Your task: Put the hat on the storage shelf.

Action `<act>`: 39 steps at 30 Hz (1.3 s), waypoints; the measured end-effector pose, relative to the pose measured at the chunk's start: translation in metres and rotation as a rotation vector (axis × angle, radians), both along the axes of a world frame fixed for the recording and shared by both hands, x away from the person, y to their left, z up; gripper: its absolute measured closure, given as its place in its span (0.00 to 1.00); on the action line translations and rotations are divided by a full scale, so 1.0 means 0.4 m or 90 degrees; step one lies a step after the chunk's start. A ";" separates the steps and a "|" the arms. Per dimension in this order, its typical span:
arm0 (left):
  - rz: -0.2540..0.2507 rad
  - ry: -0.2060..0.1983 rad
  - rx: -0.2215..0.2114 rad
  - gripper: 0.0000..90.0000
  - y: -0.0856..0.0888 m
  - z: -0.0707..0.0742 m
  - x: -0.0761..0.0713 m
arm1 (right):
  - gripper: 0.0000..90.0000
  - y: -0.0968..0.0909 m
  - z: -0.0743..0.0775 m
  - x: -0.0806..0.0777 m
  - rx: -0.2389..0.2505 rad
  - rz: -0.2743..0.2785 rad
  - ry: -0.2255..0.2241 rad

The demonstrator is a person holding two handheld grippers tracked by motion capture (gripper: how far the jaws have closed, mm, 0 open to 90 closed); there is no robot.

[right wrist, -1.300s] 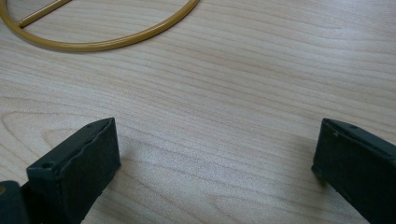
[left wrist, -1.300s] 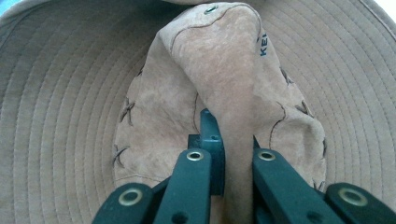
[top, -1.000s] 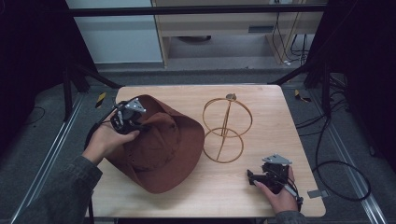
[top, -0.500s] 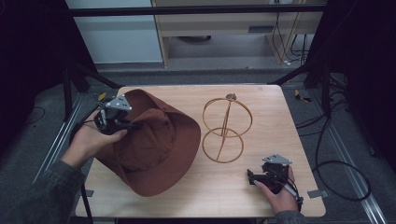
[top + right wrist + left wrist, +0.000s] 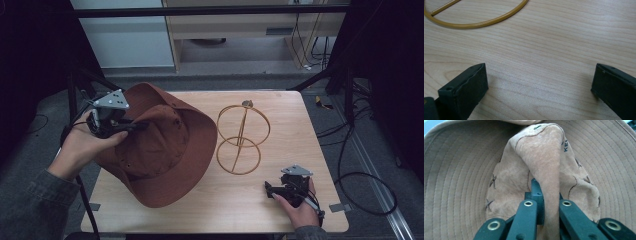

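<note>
High view: held the brown hat up by a pinched fold with the left tool, over the left part of the tabletop. Rested the right tool low, near the gold wire stand. Might have bumped that stand over with the wide, floppy brim.

Left tool view: squeezed shut on a thin fold of the hat's top. Could have slipped out, being soft and heavy.

Right tool view: stood wide open, holding nothing, just above bare wood by the stand's ring. Too far off to catch a falling hat.
</note>
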State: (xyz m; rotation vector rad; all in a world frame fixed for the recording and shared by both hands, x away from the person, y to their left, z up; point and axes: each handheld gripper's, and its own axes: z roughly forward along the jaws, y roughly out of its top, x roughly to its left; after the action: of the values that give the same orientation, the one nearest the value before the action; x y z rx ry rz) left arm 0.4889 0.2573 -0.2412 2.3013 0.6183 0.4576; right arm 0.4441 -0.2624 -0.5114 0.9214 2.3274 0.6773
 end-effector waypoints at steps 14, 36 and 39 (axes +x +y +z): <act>-0.022 -0.021 0.002 0.99 -0.042 0.083 -0.007 | 0.01 -0.001 0.000 0.002 0.000 -0.001 0.001; -0.078 -0.042 0.011 0.99 -0.178 0.125 -0.007 | 0.01 0.000 0.000 0.002 0.000 -0.001 0.001; -0.081 -0.045 0.012 0.99 -0.198 0.131 -0.003 | 0.00 0.000 -0.001 0.003 0.000 -0.001 0.001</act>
State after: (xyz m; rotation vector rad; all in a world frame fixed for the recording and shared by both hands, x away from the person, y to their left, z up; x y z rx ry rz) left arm 0.4878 0.1782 -0.1888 2.3157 0.4320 0.4840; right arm 0.4451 -0.2624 -0.5117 0.9238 2.3270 0.6765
